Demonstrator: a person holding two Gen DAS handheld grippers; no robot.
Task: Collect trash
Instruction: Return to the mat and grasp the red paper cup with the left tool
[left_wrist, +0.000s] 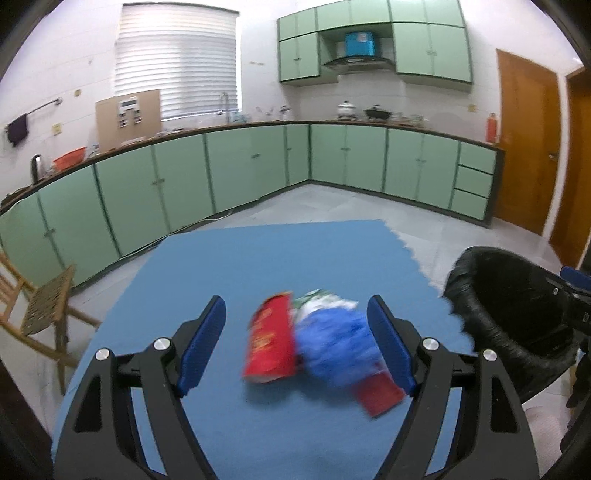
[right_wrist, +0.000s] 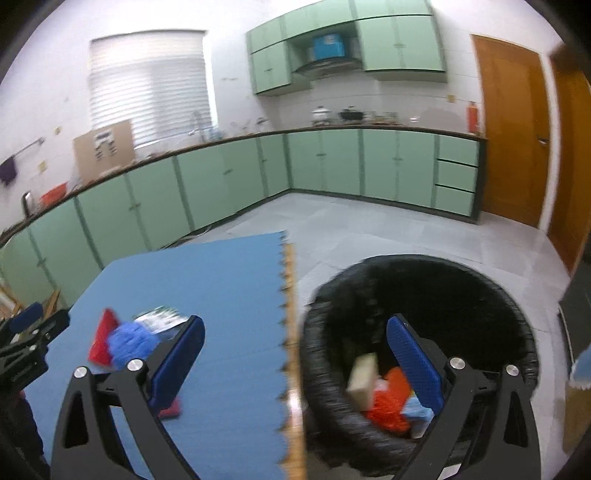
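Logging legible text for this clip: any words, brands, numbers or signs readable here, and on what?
None can be read.
Red packet: yellow print, blurred.
Green-and-white wrapper: print blurred.
Cardboard box on the counter: white labels, too small.
Blue box in the upper cabinet: marking too small.

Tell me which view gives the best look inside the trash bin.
The right wrist view: it looks down into the black-lined trash bin, showing a beige block, orange scrap and something pale blue inside. The left wrist view catches only the bin's rim and dark interior at the right edge, contents hidden.
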